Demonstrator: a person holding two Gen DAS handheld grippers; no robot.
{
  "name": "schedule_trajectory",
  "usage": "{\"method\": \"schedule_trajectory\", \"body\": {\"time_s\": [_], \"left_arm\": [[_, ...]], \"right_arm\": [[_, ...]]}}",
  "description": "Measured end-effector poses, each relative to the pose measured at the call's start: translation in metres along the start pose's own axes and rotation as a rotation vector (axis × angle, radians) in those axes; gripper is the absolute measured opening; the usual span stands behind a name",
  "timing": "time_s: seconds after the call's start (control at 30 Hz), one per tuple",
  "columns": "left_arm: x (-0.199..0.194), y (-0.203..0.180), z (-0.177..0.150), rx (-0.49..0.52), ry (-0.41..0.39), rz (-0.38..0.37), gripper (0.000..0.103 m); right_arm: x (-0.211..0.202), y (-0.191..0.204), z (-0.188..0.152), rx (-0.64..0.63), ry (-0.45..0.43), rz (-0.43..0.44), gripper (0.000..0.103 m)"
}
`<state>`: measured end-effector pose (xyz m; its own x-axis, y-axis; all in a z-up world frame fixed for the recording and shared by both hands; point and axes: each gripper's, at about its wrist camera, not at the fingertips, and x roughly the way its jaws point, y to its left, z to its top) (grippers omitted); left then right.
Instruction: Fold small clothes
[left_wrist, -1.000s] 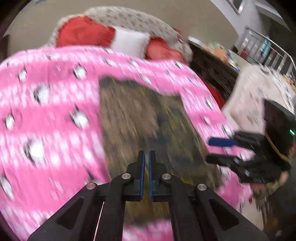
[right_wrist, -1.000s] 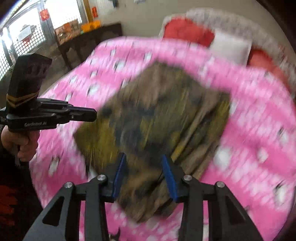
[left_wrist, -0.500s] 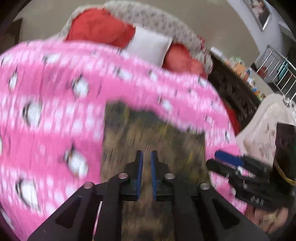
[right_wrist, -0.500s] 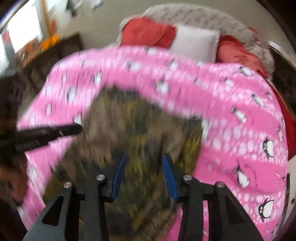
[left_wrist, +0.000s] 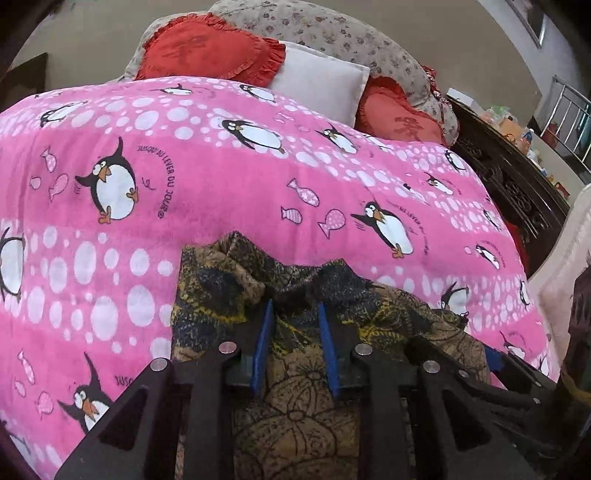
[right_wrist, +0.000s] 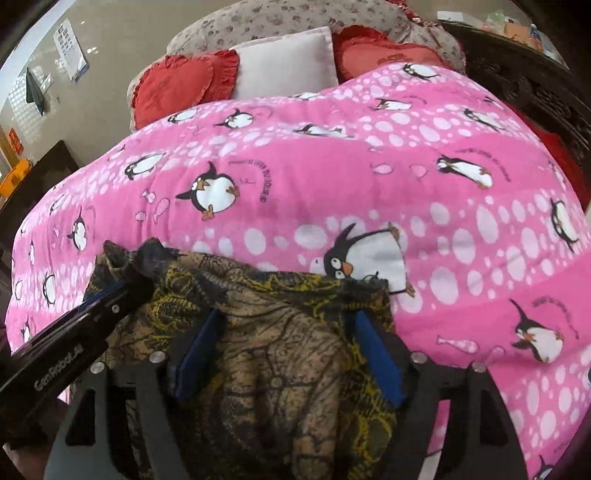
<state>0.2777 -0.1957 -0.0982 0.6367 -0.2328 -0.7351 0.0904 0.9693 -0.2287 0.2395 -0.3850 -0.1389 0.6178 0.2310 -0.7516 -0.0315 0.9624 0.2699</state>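
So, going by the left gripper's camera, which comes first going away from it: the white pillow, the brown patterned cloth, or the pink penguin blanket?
1. Brown patterned cloth, between the left gripper's fingers.
2. Pink penguin blanket, beyond, spread wide.
3. White pillow, far back, between red cushions.

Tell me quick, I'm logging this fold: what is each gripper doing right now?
Left gripper: open, fingers over the brown cloth, gripping nothing.
Right gripper: open wide over the same cloth, gripping nothing.

Brown, black and yellow patterned garment (left_wrist: 303, 387), rumpled; far edge bunched; on pink bedding.
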Motion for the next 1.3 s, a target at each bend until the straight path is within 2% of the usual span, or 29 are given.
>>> {"method": "schedule_trajectory", "body": {"time_s": [0.3,0.37,0.43,0.47,0.5,0.53,0.57,0.6,0.67,0.73,0.77,0.8,0.87,0.93,1.03,1.1,1.17,1.3], "left_arm": [[-0.001,0.002,-0.001,-0.010,0.005,-0.016,0.006],[-0.008,0.001,0.009,0.015,0.056,-0.038,0.007],[-0.026,0.004,0.018,0.037,0.114,-0.076,0.008],[-0.044,0.011,0.018,0.025,0.121,-0.113,0.013],[-0.059,0.017,0.016,0.015,0.106,-0.141,0.027],[-0.075,0.025,0.010,0.004,0.079,-0.162,0.036],[-0.090,0.036,0.000,-0.009,0.051,-0.182,0.052],[-0.097,0.043,-0.009,-0.016,0.040,-0.198,0.057],[-0.095,0.059,-0.032,-0.036,0.090,-0.232,0.057],[-0.080,0.067,-0.051,-0.075,0.173,-0.274,0.057],[-0.076,0.070,-0.062,-0.090,0.165,-0.300,0.058],[-0.081,0.069,-0.066,-0.071,0.102,-0.312,0.065],[-0.081,0.065,-0.072,-0.056,0.094,-0.331,0.068],[-0.080,0.063,-0.071,-0.043,0.091,-0.344,0.069],[-0.073,0.063,-0.064,-0.066,0.094,-0.380,0.070],[-0.068,0.067,-0.058,-0.100,0.086,-0.402,0.070],[-0.065,0.069,-0.056,-0.117,0.073,-0.408,0.070],[-0.068,0.063,-0.062,-0.122,0.029,-0.371,0.069]], "right_arm": [[-0.002,-0.003,0.002,0.026,-0.023,0.033,0.082],[-0.004,-0.004,0.001,0.035,-0.013,0.055,0.087],[-0.011,-0.011,0.007,0.040,0.023,0.130,0.088],[-0.019,-0.014,0.010,0.035,0.029,0.141,0.085],[-0.037,-0.022,0.013,0.042,0.011,0.155,0.084],[-0.056,-0.030,0.013,0.044,-0.026,0.196,0.084],[-0.071,-0.036,0.012,0.038,-0.057,0.237,0.085],[-0.089,-0.044,0.006,0.019,-0.084,0.287,0.085],[-0.103,-0.056,-0.009,0.002,-0.073,0.354,0.089],[-0.099,-0.067,-0.028,0.017,-0.006,0.444,0.089],[-0.090,-0.072,-0.042,0.034,0.049,0.498,0.089],[-0.079,-0.074,-0.054,0.038,0.108,0.529,0.089],[-0.065,-0.076,-0.068,0.038,0.149,0.530,0.088],[-0.064,-0.077,-0.069,0.033,0.097,0.571,0.089],[-0.045,-0.071,-0.055,0.039,0.101,0.671,0.088],[-0.028,-0.062,-0.040,0.015,0.102,0.693,0.082],[-0.014,-0.055,-0.025,0.004,0.096,0.665,0.060],[-0.004,-0.053,-0.018,0.005,0.074,0.660,0.053]]}}
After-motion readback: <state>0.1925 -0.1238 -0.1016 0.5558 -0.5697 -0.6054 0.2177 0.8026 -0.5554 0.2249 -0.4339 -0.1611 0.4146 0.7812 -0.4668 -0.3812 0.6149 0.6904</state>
